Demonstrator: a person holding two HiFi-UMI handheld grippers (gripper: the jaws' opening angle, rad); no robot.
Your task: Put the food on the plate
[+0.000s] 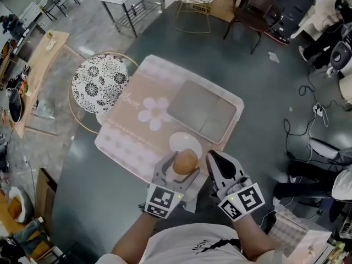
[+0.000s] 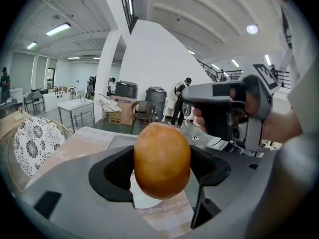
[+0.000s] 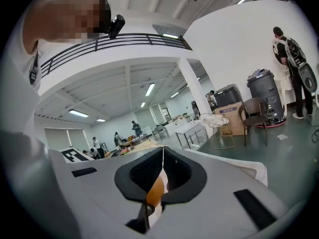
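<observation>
A round golden-brown bun [image 1: 185,161] is held in my left gripper [image 1: 180,169], whose jaws press on both its sides; it fills the middle of the left gripper view [image 2: 162,159]. It hangs just above a small white plate [image 1: 185,143] near the front edge of the table. My right gripper [image 1: 218,166] is beside it on the right, shut with nothing between its jaws [image 3: 160,176]. Through the slit of the right gripper I glimpse a sliver of the bun [image 3: 156,190].
The table wears a pink cloth with a white flower [image 1: 153,113]. A grey tray [image 1: 202,109] lies behind the plate. A patterned round stool [image 1: 99,83] stands at the table's left. Chairs and cables lie on the floor beyond.
</observation>
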